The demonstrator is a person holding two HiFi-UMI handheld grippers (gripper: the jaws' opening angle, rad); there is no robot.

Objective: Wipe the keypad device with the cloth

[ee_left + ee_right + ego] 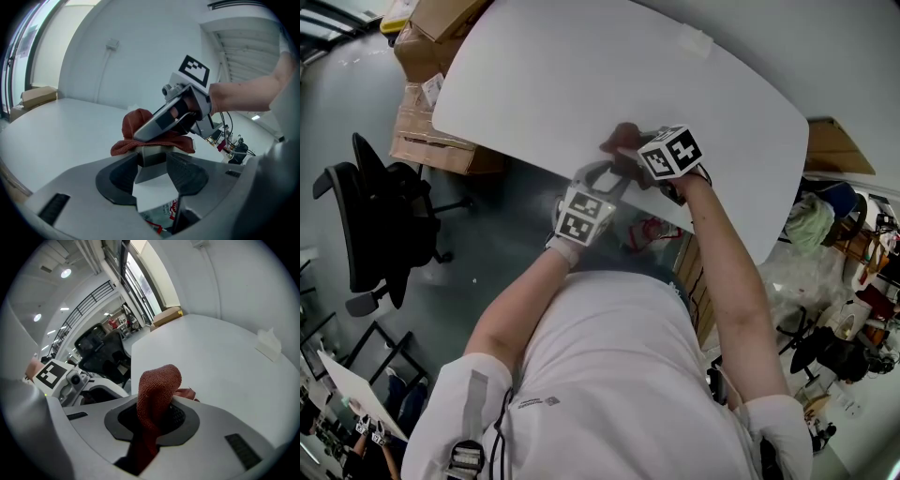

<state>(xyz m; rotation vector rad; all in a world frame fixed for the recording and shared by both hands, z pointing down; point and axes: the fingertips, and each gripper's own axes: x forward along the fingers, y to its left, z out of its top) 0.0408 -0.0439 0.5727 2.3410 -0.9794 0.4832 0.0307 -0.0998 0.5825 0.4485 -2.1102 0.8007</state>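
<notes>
Red cloth (157, 385) in right tongs (153, 419)

A black office chair (380, 220) stands on the floor left of the white table (581, 84). Cardboard boxes (427, 117) are stacked against the table's left end. A small white object (695, 42) lies near its far edge.

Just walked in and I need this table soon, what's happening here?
A person at the white table works two handheld grippers. The right gripper is clamped on a reddish cloth, which is draped over the small keypad device near the table's edge. The left gripper is open, with the device between its jaws.
</notes>
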